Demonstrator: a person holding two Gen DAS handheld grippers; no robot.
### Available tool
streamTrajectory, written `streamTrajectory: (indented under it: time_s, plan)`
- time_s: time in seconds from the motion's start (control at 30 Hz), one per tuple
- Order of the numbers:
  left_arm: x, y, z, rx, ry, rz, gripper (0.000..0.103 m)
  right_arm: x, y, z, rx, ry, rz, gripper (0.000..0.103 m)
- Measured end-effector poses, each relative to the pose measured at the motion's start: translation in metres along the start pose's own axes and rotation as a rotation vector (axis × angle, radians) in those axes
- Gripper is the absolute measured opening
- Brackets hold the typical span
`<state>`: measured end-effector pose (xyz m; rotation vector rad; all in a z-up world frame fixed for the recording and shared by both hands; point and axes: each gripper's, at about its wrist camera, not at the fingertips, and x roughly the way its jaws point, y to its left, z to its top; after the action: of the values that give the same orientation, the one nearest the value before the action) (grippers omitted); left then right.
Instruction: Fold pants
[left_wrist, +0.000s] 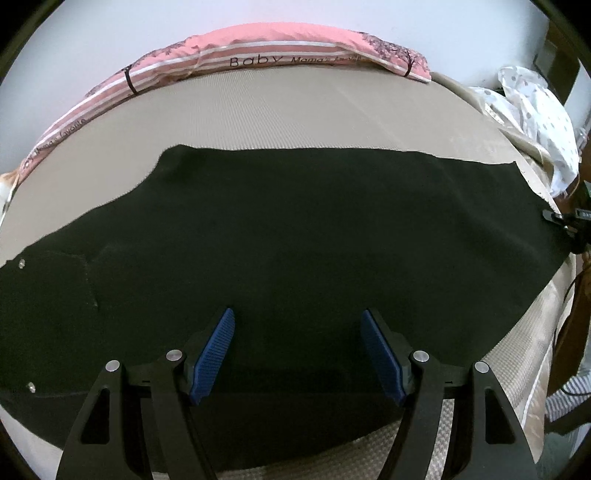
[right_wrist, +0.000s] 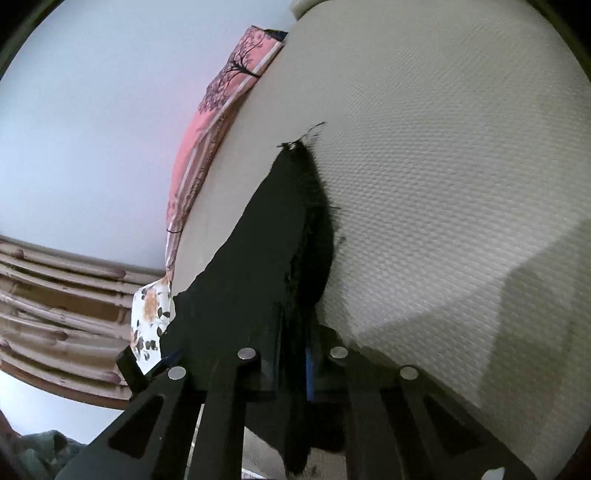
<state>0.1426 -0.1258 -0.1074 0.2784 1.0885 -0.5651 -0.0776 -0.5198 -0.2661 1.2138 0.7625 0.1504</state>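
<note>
Left wrist view showed our left gripper (left_wrist: 297, 350) wide open above the black pants (left_wrist: 295, 229) lying flat on the mat (left_wrist: 277, 110), while our right gripper (right_wrist: 293, 354) pinched the frayed hem, so we thought lifting slowly would keep the fold neat.

Beige mattress (left_wrist: 295, 110) w/ pink pillow (left_wrist: 280, 48), white wall (left_wrist: 295, 14).

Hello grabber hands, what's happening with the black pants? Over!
Left gripper open, hovering over the black pants. Right gripper shut on the pants' frayed end. Pants spread flat on the mattress. Nothing in the way.
</note>
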Motion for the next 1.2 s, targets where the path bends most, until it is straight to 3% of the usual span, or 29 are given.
streamTrajectory:
  time_s: [0.13,0.3,0.57,0.87,1.1,1.2]
  plan:
    - [0.003,-0.006,-0.004,0.029,-0.027,0.038,0.072,0.004,0.015,-0.003,-0.010,-0.038,-0.062,0.007]
    - [-0.001,0.003,-0.001,-0.009,-0.031,0.009,0.072,0.001,0.043,-0.009,0.020,-0.095,-0.069,0.007]
    - [-0.051,0.049,0.003,-0.084,-0.135,0.032,0.072,0.033,0.139,-0.013,-0.066,-0.067,0.057,0.007]
    - [-0.097,0.109,-0.024,-0.144,-0.188,0.104,0.072,0.161,0.241,-0.029,-0.157,0.102,0.099,0.007]
    - [-0.110,0.144,-0.052,-0.220,-0.211,0.089,0.072,0.269,0.282,-0.066,-0.224,0.277,0.025,0.007]
    - [-0.113,0.153,-0.055,-0.250,-0.222,0.063,0.072,0.301,0.297,-0.084,-0.305,0.326,-0.047,0.007]
